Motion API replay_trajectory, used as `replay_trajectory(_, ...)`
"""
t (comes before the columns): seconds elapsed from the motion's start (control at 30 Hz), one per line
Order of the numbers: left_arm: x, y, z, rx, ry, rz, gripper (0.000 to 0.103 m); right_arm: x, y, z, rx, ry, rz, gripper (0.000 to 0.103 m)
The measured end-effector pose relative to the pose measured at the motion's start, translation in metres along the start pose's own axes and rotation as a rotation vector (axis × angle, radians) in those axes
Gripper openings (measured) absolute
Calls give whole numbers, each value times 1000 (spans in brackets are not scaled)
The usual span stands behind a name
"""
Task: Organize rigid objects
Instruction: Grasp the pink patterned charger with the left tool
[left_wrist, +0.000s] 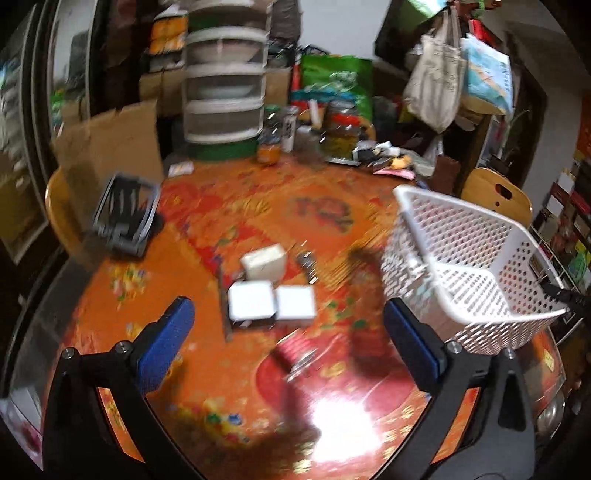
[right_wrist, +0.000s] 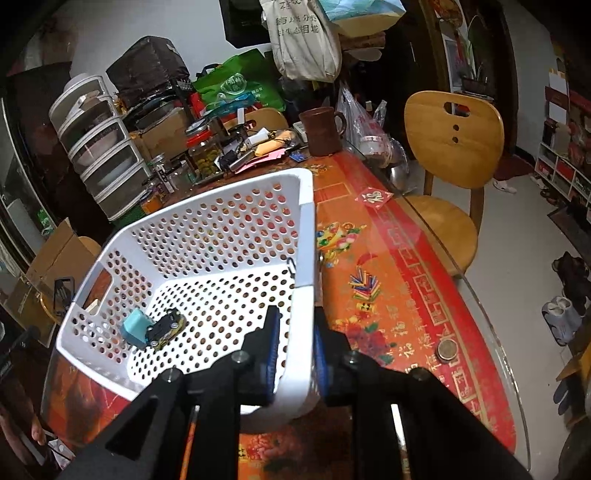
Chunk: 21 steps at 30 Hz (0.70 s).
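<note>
A white perforated basket (left_wrist: 472, 266) stands tilted at the right of the orange-red table. My right gripper (right_wrist: 295, 325) is shut on the basket's near side wall (right_wrist: 304, 280), one pad inside and one outside. In the basket lie a small light-blue box (right_wrist: 135, 326) and a black and yellow part (right_wrist: 166, 326). My left gripper (left_wrist: 288, 314) hangs open wide above the table with nothing between its blue pads (left_wrist: 166, 339). Just ahead of it lie three white boxes (left_wrist: 264, 262), (left_wrist: 251, 304), (left_wrist: 295, 302). A dark strip (left_wrist: 223, 295) and small metal pieces (left_wrist: 306, 264) lie beside them. The left view is blurred.
A black frame-like thing (left_wrist: 123, 214) lies at the table's left by a cardboard box (left_wrist: 110, 147). A drawer tower (left_wrist: 225, 85), jars and a brown mug (right_wrist: 323, 131) crowd the back. A wooden chair (right_wrist: 450, 147) stands at the right; a coin (right_wrist: 447, 349) lies near the glass edge.
</note>
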<state>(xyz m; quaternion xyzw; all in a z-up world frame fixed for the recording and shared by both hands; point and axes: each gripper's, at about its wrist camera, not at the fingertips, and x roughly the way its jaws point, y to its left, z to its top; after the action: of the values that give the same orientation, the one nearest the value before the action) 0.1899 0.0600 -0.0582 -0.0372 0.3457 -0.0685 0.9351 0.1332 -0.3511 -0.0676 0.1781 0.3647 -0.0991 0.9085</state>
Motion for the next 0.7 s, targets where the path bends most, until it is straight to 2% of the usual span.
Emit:
replay_trajectory(0.13, 18, 15, -20, 2, 51, 28, 99, 0, 1, 1, -7, -15, -21, 13)
replay_trajectory(0.3, 44, 0, -31, 40, 82, 44, 99, 6, 2, 5, -16, -24, -55, 10)
replay_trajectory(0.43, 68, -9, -32, 60, 137, 64, 99, 10, 0, 9, -16, -21, -49, 9)
replay_trajectory(0.57, 82, -23, -45, 81, 178, 53, 88, 12, -1, 9, -18, -23, -44, 9)
replay_trajectory(0.63, 90, -29, -52, 94, 199, 56, 78, 15, -1, 11, -24, -18, -44, 9)
replay_trajectory(0.67, 97, -33, -56, 101, 216, 60, 67, 17, -2, 12, -25, -16, -42, 9)
replay_trajectory(0.7, 101, -34, -58, 102, 222, 62, 51, 19, -3, 13, -23, -13, -39, 8)
